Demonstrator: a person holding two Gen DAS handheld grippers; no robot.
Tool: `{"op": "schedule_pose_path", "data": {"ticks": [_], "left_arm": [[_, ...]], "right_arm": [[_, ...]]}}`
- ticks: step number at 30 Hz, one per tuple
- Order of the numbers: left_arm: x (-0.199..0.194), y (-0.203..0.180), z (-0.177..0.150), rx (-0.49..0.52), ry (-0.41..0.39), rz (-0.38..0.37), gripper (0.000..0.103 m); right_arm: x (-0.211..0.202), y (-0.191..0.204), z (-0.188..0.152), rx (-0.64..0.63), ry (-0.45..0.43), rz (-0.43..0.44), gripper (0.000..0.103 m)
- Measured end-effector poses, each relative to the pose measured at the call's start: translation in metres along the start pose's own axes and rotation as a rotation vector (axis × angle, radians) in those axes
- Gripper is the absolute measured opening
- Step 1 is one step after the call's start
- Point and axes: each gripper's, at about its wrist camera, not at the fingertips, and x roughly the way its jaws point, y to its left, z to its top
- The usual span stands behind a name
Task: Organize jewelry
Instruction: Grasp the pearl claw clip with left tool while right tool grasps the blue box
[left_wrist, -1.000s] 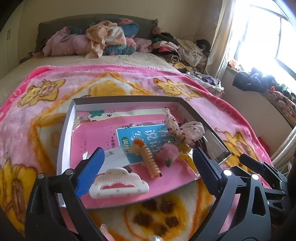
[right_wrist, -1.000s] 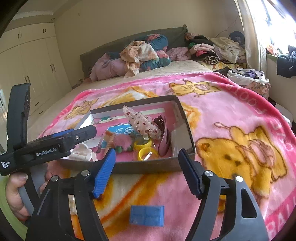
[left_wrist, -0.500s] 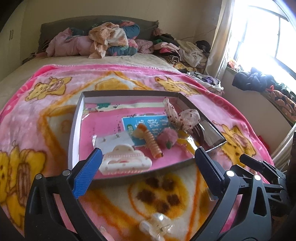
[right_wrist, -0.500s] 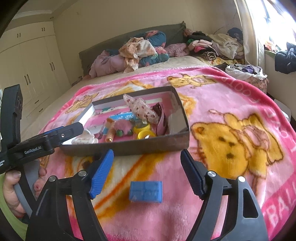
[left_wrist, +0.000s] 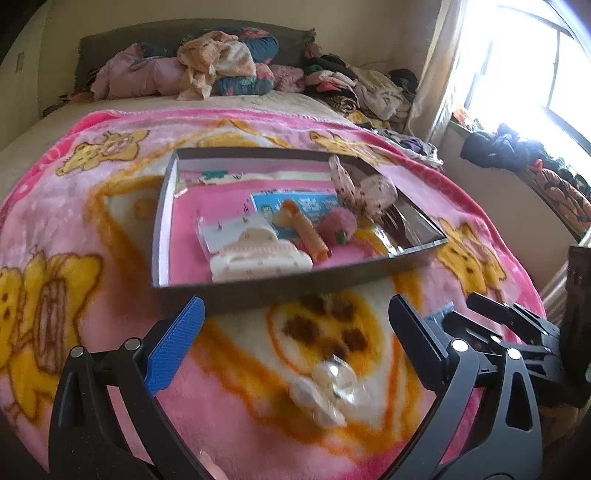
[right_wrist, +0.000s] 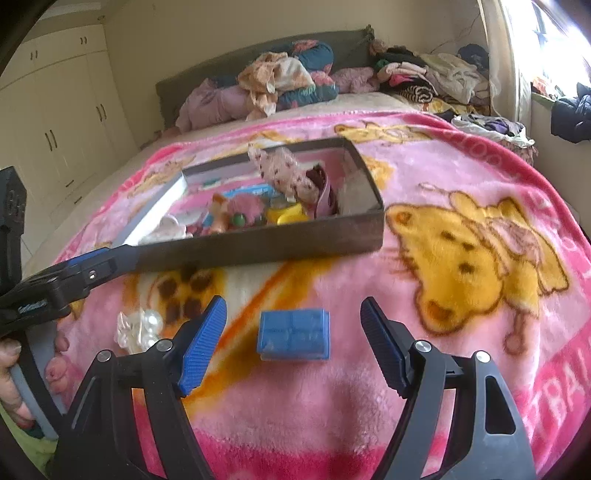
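I find the shallow box (left_wrist: 295, 291) on the pink blanket (right_wrist: 461, 177), holding a white claw clip (left_wrist: 258, 254), an orange ribbed piece (left_wrist: 306, 232), a pink pompom (left_wrist: 338, 227), a spotted fabric bow (left_wrist: 364, 188) and yellow rings (right_wrist: 288, 214). Two items lie outside it on the blanket, nearer to me: a pearly clear clip (left_wrist: 332, 387), blurred, and a small blue case (right_wrist: 293, 334). My left gripper (left_wrist: 295, 325) hangs over the pearly clip with jaws wide and nothing between the pads. My right gripper (right_wrist: 291, 332) stands wide around the blue case, pads apart from it. A hand (right_wrist: 22, 373) grips the left tool's handle. Clothes (right_wrist: 288, 74) are piled at the headboard.
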Motion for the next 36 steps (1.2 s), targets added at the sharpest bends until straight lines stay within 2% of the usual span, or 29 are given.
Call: {"op": "schedule_pose_path", "data": {"ticks": [6, 7, 11, 16, 22, 23, 24, 30, 36], "left_arm": [[0.0, -0.003, -0.018, 0.027, 0.045, -0.027, 0.091], [0.0, -0.003, -0.021, 0.031, 0.052, -0.033, 0.091], [0.001, -0.007, -0.032, 0.054, 0.077, -0.04, 0.091], [0.006, -0.009, -0.042, 0.073, 0.101, -0.047, 0.09], [0.013, -0.019, -0.046, 0.117, 0.11, -0.026, 0.058], [0.014, -0.02, -0.046, 0.12, 0.112, -0.027, 0.044], [0.015, -0.02, -0.046, 0.121, 0.113, -0.024, 0.04], [0.009, -0.021, -0.044, 0.113, 0.101, -0.029, 0.04], [0.0, -0.014, -0.025, 0.088, 0.053, -0.029, 0.04]], "right_arm": [[0.012, -0.001, -0.008, 0.005, 0.055, -0.012, 0.07], [0.015, -0.001, -0.009, 0.002, 0.067, -0.013, 0.067], [0.021, 0.001, -0.014, -0.027, 0.095, -0.021, 0.043], [0.016, -0.002, -0.015, 0.003, 0.087, 0.014, 0.043], [0.006, -0.004, -0.013, 0.026, 0.063, 0.024, 0.043], [0.005, -0.004, -0.012, 0.027, 0.059, 0.028, 0.043], [0.003, -0.003, -0.011, 0.025, 0.055, 0.031, 0.043], [-0.006, 0.001, -0.004, 0.015, 0.023, 0.046, 0.043], [-0.012, 0.007, 0.001, -0.006, -0.005, 0.049, 0.043]]}}
